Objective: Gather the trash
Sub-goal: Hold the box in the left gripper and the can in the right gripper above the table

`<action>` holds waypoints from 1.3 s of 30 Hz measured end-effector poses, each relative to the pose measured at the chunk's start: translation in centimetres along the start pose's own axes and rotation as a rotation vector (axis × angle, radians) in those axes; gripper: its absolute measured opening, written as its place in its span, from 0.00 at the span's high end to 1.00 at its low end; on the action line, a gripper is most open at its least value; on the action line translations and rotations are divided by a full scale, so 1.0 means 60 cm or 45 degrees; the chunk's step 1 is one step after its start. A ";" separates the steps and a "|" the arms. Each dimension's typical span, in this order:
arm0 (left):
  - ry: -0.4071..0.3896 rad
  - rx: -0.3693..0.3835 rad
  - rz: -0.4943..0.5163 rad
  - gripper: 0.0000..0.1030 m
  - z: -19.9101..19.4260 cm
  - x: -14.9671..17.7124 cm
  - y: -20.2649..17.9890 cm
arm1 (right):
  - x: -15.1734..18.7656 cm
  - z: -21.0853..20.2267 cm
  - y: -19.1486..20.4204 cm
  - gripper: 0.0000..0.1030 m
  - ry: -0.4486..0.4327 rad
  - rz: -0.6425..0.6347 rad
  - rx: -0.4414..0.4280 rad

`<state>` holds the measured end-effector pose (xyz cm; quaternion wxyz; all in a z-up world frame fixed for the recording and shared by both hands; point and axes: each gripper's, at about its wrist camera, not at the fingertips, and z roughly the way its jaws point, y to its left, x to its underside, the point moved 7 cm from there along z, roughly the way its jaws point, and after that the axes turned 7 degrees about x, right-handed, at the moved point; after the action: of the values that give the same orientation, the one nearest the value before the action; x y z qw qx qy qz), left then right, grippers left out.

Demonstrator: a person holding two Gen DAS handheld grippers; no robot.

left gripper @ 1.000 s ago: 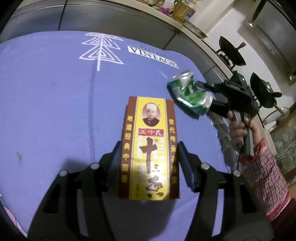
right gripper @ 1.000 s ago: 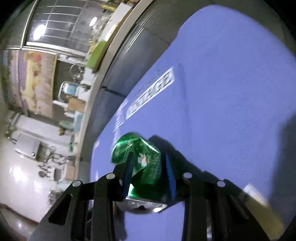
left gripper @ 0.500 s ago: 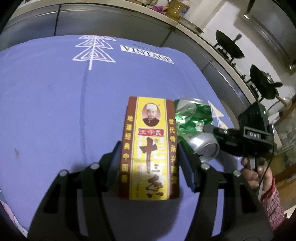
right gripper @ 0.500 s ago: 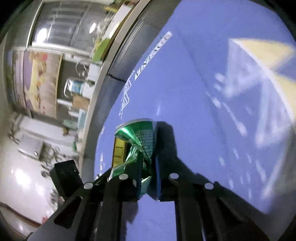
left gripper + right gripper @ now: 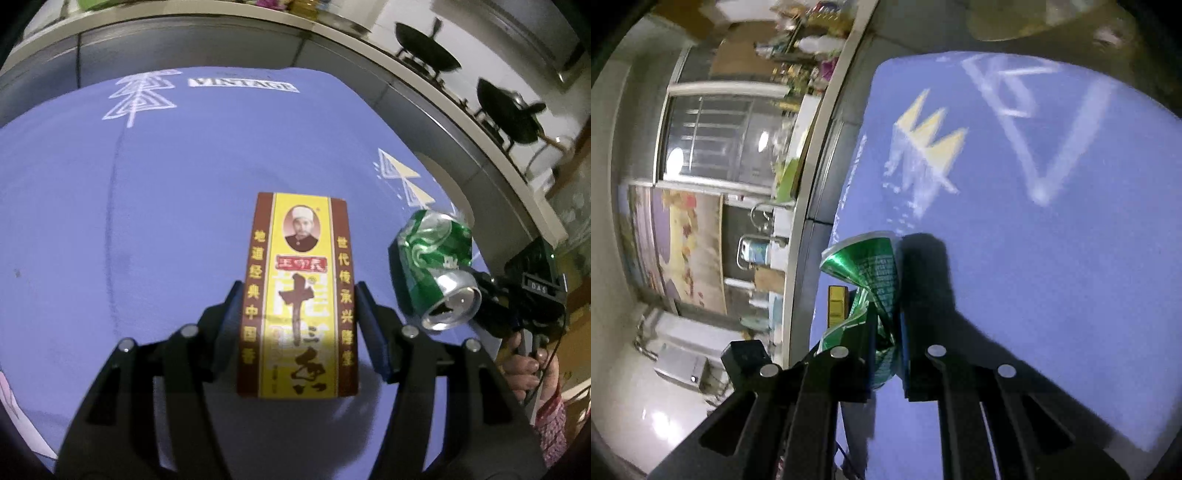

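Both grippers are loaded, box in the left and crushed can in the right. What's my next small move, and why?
Probably carry both clear of the purple cloth toward a bin; none is in view. The left gripper clamps the yellow box and the right gripper pinches the crushed green can, so nothing remains to grasp.

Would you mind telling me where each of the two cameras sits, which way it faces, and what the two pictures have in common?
Left wrist: sits on the left tongs, looking down over the purple cloth toward the counter; its own fingers grip the yellow box; the other hand shows at right.
Right wrist: sits on the right tongs, rolled sideways, looking across the cloth toward the kitchen; its fingers pinch the green can.
Shared: both show the can, the box and the cloth.
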<state>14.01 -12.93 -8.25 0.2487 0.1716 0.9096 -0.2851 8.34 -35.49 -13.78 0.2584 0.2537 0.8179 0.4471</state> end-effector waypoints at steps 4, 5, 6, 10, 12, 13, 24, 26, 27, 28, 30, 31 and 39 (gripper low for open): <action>0.018 -0.070 0.096 0.44 0.008 0.007 -0.030 | 0.017 -0.015 -0.010 0.93 -0.029 0.020 -0.022; 0.021 -0.084 0.111 0.44 0.010 0.008 -0.034 | 0.020 -0.018 -0.012 0.93 -0.032 0.016 -0.025; 0.024 -0.097 0.120 0.44 0.012 0.009 -0.036 | 0.022 -0.019 -0.012 0.93 -0.033 0.008 -0.027; 0.043 -0.126 0.121 0.44 0.017 0.016 -0.035 | 0.023 -0.016 -0.008 0.93 -0.064 -0.042 -0.012; 0.042 -0.143 0.127 0.44 0.016 0.017 -0.035 | 0.023 -0.017 -0.009 0.93 -0.082 -0.052 0.004; 0.041 -0.147 0.129 0.44 0.016 0.018 -0.035 | 0.024 -0.018 -0.010 0.93 -0.085 -0.064 0.013; 0.041 -0.163 0.134 0.41 0.019 0.025 -0.032 | 0.023 -0.013 -0.014 0.92 -0.082 -0.118 0.088; 0.035 -0.170 0.147 0.41 0.019 0.027 -0.035 | 0.024 -0.012 -0.015 0.92 -0.079 -0.119 0.090; 0.033 -0.172 0.150 0.41 0.020 0.027 -0.035 | 0.024 -0.012 -0.015 0.92 -0.078 -0.120 0.093; 0.031 -0.176 0.156 0.41 0.020 0.028 -0.036 | 0.025 -0.010 -0.015 0.92 -0.075 -0.123 0.097; 0.028 -0.179 0.163 0.41 0.020 0.027 -0.036 | 0.028 -0.008 -0.012 0.92 -0.066 -0.132 0.098; 0.026 -0.180 0.167 0.41 0.021 0.027 -0.036 | 0.030 -0.005 -0.010 0.92 -0.059 -0.141 0.100; 0.013 -0.181 0.181 0.41 0.021 0.027 -0.034 | 0.037 0.002 -0.003 0.92 -0.033 -0.171 0.111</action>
<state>12.22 -15.00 -9.14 0.2751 0.2192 0.9143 -0.2006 6.76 -34.06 -14.46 0.2870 0.2151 0.8485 0.3892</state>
